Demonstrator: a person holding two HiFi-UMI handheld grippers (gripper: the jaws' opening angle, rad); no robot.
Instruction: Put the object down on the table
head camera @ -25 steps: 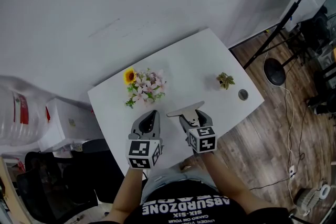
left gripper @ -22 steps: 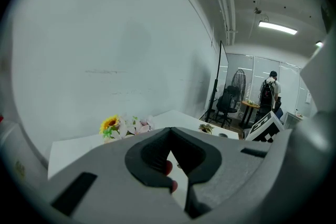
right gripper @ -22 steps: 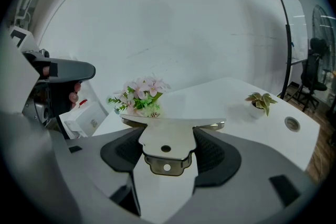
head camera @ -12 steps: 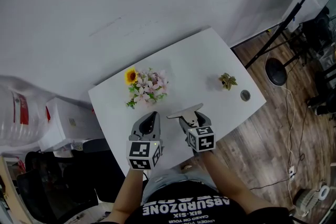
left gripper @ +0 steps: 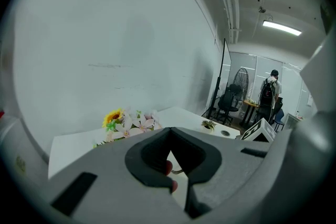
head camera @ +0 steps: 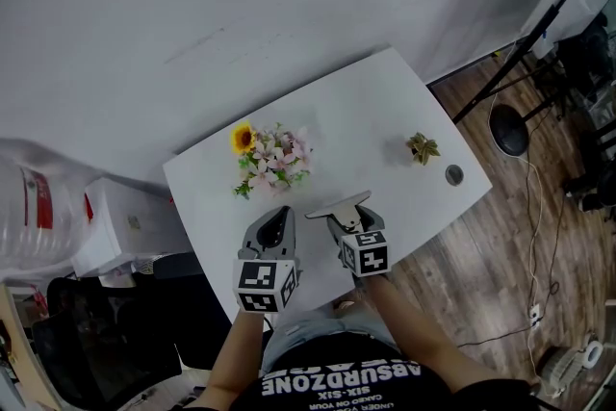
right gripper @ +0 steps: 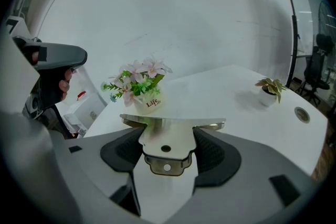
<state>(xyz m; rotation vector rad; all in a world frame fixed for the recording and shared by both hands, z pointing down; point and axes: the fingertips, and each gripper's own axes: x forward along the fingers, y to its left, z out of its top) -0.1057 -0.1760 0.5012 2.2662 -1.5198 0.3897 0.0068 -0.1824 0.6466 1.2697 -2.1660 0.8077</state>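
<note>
A flat T-shaped metal plate (head camera: 339,205) with two holes in its stem (right gripper: 167,139) is held level over the near part of the white table (head camera: 385,106). My right gripper (head camera: 348,220) is shut on the stem, its dark pads (right gripper: 212,150) pressed against both sides (right gripper: 167,152). The plate's wide bar points away from me toward the flower pot. To its left, my left gripper (head camera: 276,222) hovers over the table's near edge with its jaws together and nothing in them (left gripper: 176,165).
On the table stand a pot of pink flowers with a sunflower (head camera: 271,159) (right gripper: 140,89), a small potted plant (head camera: 422,148) (right gripper: 269,91) and a round disc (head camera: 453,174). A white box (head camera: 120,226) and a water jug (head camera: 29,207) are at the left; a light stand (head camera: 505,125) is at the right.
The head view has drifted slightly, so the table sits a little further right. Both grippers have stayed almost still, and the right one still holds the plate.
</note>
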